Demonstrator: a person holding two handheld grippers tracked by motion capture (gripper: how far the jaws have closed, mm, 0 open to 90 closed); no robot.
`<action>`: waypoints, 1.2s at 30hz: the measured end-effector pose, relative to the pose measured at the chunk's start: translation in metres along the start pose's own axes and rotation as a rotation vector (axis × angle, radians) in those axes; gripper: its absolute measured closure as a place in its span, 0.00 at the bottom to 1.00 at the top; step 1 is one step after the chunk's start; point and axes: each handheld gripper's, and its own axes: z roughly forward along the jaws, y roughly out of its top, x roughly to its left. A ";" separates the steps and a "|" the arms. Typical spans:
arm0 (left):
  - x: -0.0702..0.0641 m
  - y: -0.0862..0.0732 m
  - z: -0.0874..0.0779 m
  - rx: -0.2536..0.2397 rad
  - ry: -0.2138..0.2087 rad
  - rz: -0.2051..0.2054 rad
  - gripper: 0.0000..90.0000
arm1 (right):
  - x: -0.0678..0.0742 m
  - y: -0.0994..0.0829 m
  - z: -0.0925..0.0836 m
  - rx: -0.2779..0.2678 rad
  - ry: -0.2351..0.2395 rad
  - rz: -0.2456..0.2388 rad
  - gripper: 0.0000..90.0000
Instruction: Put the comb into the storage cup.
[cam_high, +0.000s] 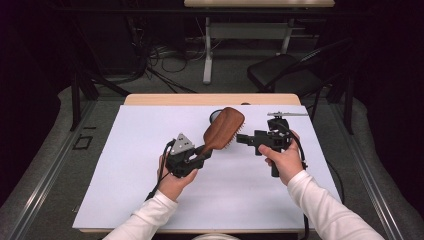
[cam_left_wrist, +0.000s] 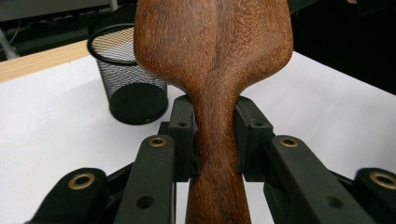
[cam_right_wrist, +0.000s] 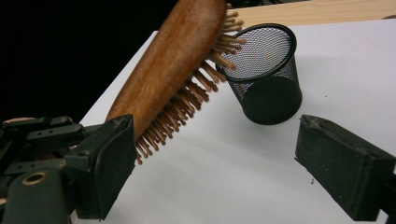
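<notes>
the left gripper (cam_high: 199, 152) is squeezing the brown wooden hairbrush (cam_high: 223, 128) by its handle, tipping it toward the black mesh cup (cam_right_wrist: 267, 74) at 12 o'clock, while the right gripper (cam_high: 244, 140) is waiting wide open and empty at 3 o'clock.

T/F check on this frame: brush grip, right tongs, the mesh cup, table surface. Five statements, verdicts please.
1. The left tongs are clamped on the neck of the wooden hairbrush. True.
2. The right tongs hold the brush by its bristles. False: their jaws stand apart with nothing between them; the bristles only pass close by one jaw.
3. The black mesh cup stands upright on the white table cover. True.
4. The hairbrush lies flat inside the mesh cup. False: it is held up in the air, its head near the cup's rim.
5. The mesh cup is full of pens. False: in the two gripper views it looks empty.
</notes>
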 end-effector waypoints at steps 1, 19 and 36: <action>-0.001 0.000 0.000 0.002 0.002 0.006 0.80 | 0.001 0.000 0.000 -0.002 0.001 0.002 0.13; -0.017 -0.004 0.005 0.007 -0.038 0.038 0.80 | -0.002 0.003 -0.003 -0.023 0.020 0.022 0.15; -0.027 -0.005 0.007 0.010 -0.069 0.048 0.80 | -0.005 0.004 0.007 -0.021 0.057 0.054 0.17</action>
